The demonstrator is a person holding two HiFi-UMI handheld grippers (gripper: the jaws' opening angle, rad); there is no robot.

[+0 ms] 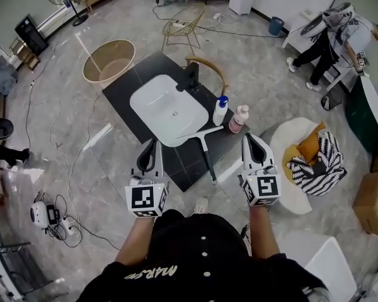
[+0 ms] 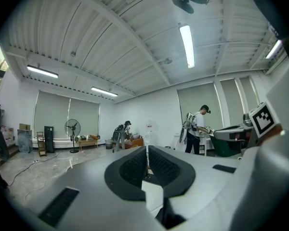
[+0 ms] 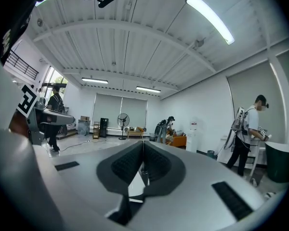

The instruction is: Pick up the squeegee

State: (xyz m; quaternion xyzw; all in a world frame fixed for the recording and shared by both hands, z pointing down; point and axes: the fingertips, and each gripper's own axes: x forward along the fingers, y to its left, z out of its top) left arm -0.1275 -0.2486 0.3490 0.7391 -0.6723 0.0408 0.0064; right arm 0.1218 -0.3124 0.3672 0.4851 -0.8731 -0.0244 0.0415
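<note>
Squeegee (image 1: 206,153) lies flat on the black countertop (image 1: 183,167), at the near right corner of the white sink (image 1: 152,96). Its blade sits right at the basin rim; I can't tell if they touch. Its dark handle runs back toward the person and ends near the counter's near edge. Left gripper (image 1: 155,143) is held out level over the near part of the counter, to the left of the handle and clear of it. Right gripper (image 1: 249,137) is level too, to the right of the handle and near the counter's right corner, also clear of it. The left gripper view shows the left gripper (image 2: 147,150) with jaws together and nothing between the pads. The right gripper view shows the same for the right gripper (image 3: 143,146), jaws closed and empty. A black faucet (image 1: 190,77) stands at the far side of the sink. A white bottle with blue cap (image 1: 220,111) and a pink bottle (image 1: 239,118) stand upright side by side on the counter, just beyond the blade. A round wooden tub (image 1: 109,60) sits on the floor past the counter's left side, with a wire chair (image 1: 183,25) further back. Another person (image 1: 334,33) bends over a table at the far right.
</note>
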